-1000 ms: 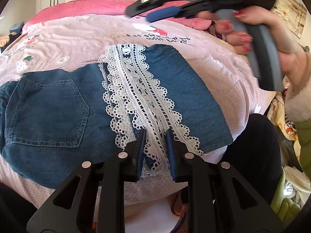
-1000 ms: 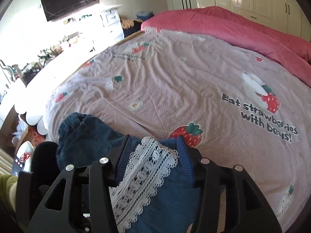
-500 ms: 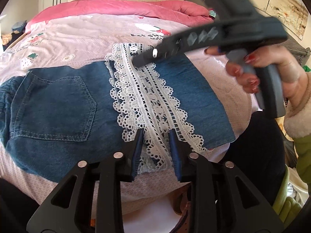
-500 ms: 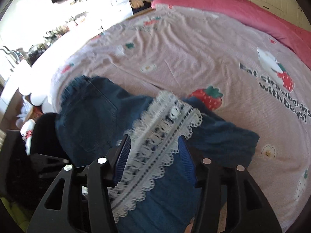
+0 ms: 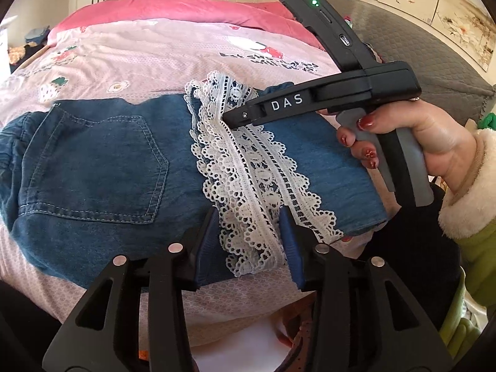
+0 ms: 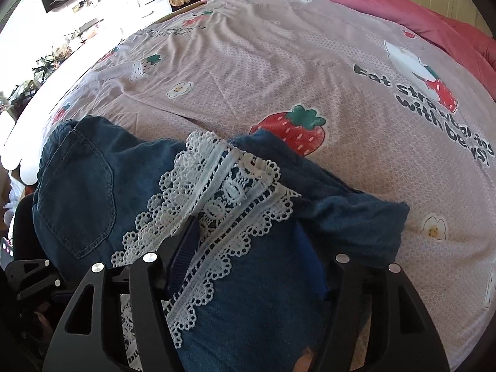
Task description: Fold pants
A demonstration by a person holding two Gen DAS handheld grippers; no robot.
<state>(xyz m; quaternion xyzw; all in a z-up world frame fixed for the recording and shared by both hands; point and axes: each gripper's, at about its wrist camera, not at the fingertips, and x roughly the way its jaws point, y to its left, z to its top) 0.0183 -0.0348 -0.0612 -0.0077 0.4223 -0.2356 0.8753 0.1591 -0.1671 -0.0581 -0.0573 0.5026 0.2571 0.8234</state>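
A: Where do the denim pants [image 5: 102, 167] lie?

B: Folded on the pink bedsheet [image 5: 148, 59], directly under both claws. Their long axis runs crosswise in front of the left claw [image 5: 251, 235], back pocket [image 5: 93, 167] off to its left, lace hem [image 5: 248, 167] pointing back toward it.

A: And the claws?

B: The left claw's jaws are opening, lace between the pads but not pinched. The right claw [image 6: 248, 248], in a person's hand [image 5: 412, 136], is opening too, straddling lace and denim without gripping.
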